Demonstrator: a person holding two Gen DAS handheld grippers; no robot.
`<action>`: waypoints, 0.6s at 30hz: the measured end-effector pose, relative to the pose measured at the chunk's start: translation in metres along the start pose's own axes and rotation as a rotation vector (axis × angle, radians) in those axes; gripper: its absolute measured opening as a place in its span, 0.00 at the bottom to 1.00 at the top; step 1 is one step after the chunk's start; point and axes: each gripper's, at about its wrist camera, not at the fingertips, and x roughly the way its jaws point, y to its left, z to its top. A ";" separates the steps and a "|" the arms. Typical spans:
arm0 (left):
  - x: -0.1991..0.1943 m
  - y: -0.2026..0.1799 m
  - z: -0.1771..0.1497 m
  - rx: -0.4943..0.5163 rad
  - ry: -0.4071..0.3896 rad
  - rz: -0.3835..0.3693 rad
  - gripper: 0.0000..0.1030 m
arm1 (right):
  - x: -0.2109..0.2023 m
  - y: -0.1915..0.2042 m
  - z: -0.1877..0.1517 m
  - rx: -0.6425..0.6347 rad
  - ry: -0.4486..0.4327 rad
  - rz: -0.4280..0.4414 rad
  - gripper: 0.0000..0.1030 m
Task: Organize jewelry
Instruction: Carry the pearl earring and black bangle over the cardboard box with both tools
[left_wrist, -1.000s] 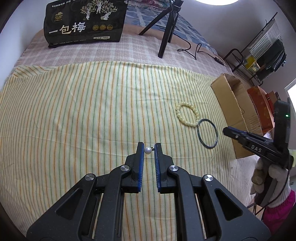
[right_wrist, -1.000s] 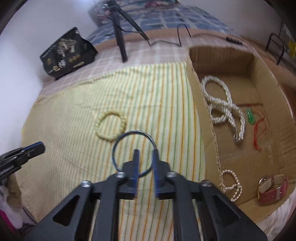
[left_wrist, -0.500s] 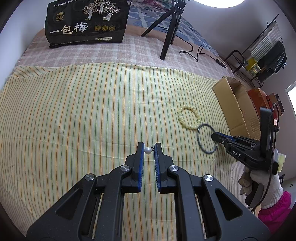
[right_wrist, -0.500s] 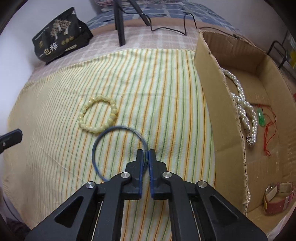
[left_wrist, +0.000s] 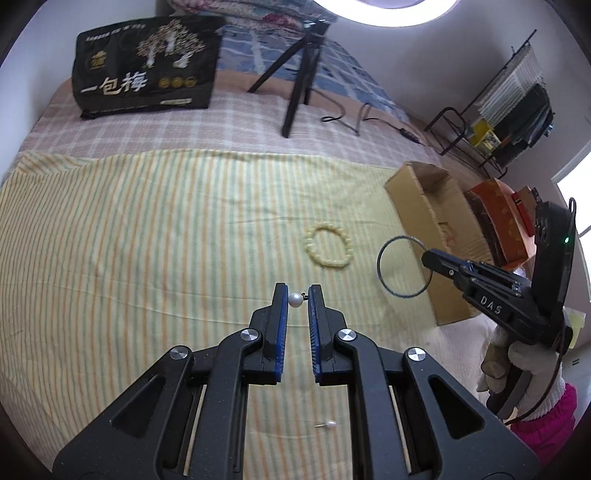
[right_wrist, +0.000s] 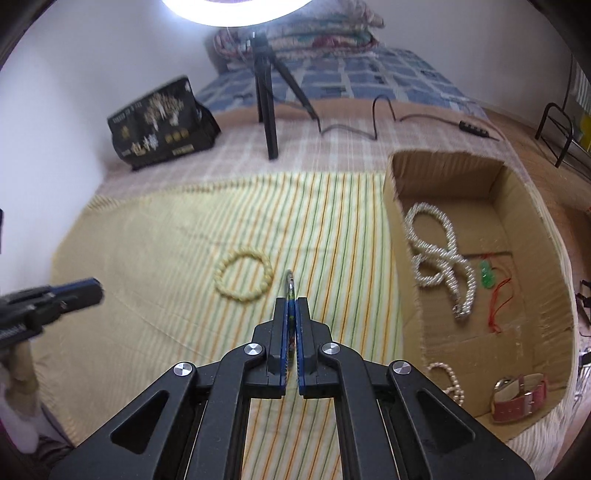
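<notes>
Right gripper (right_wrist: 291, 308): jaws closed on the rim of the dark thin bangle (left_wrist: 404, 266); in the right wrist view only an edge-on sliver projects beyond the pads.
Bangle, attitude: lifted clear of the striped cloth (left_wrist: 147, 240); in the left wrist view seen as a full ring, standing out from the right fingertips toward the middle of the cloth.
Bangle, long axis: none, being a hoop; plane of the ring in line with the slot between the right jaws.
Cardboard box (right_wrist: 524, 221): to the right of the right gripper in its own view, open side up, near wall between fingers and floor of the box.
Box contents: white pearl rope necklace (right_wrist: 439, 254), green pendant on a red cord (right_wrist: 487, 277), small pearl bracelet (right_wrist: 448, 380), red-strapped watch (right_wrist: 519, 397).
Governing relation: box beside the bangle-bearing right gripper, well apart from the left; likely next move a carry rightward over the near wall, ring high enough to clear it.
Left gripper (left_wrist: 295, 299): jaws nearly closed, pinching a single white pearl earring (left_wrist: 294, 300) at the tips.
Second pearl earring (left_wrist: 328, 424): loose on the cloth, below the left jaws in that view.
Yellow bead bracelet (right_wrist: 243, 273): flat on the cloth, left of and beyond the right fingertips, not gripped.
Nearer hand for the bracelet: judged the right, once freed.
</notes>
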 end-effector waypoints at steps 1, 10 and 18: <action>-0.001 -0.005 0.000 0.007 -0.003 -0.005 0.09 | -0.004 0.000 0.002 0.003 -0.011 0.002 0.02; 0.005 -0.062 0.001 0.079 -0.011 -0.076 0.09 | -0.049 -0.031 0.013 0.064 -0.124 -0.004 0.02; 0.018 -0.114 0.001 0.154 -0.020 -0.105 0.09 | -0.072 -0.078 0.013 0.130 -0.172 -0.071 0.02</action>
